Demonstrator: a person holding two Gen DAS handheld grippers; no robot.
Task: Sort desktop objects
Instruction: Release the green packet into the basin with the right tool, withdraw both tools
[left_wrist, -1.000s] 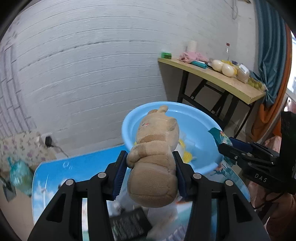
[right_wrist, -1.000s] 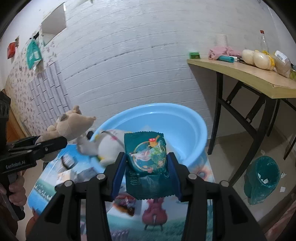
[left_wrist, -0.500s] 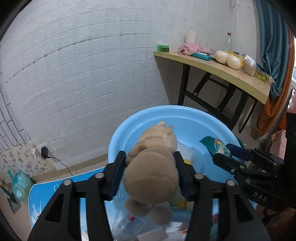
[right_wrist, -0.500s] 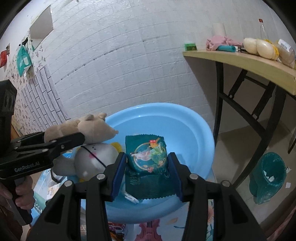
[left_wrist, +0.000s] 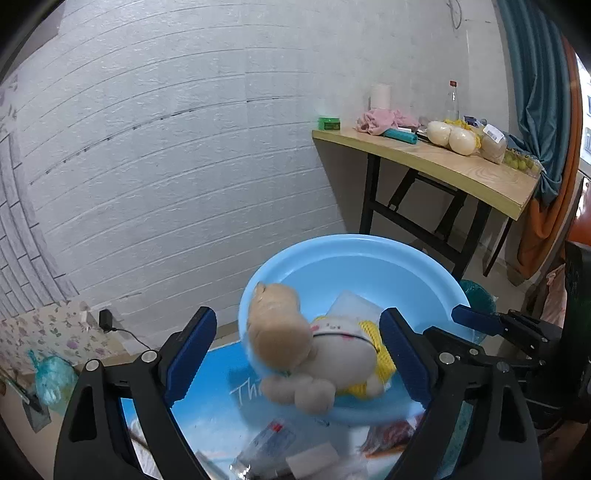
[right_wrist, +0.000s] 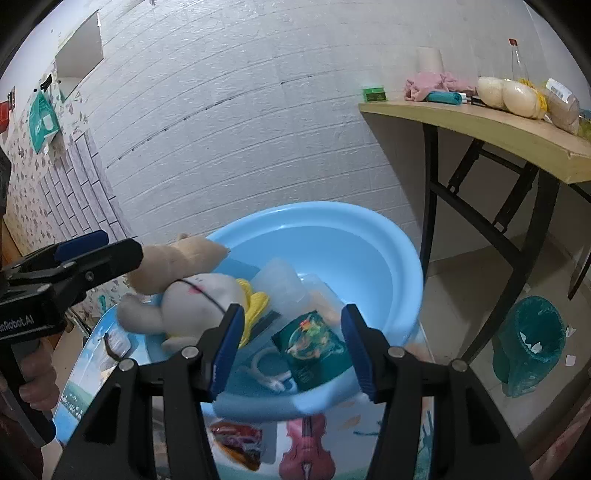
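Both loads dropped: tan plush toy and green snack packet have left the jaws and lie in the blue basin.

Left gripper and right gripper have just been opening, nothing pinched now. Plush ahead of left jaws, draped over rim: soft, light, squeezable; grip mid-body. Packet just ahead, between right jaws: crinkly, slick; take by edge.

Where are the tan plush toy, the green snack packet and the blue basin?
tan plush toy (left_wrist: 279, 334), left wrist view, on its back.
green snack packet (right_wrist: 314, 345), right wrist view, on its printed front.
blue basin (right_wrist: 402, 243), right wrist view, on the far right rim.
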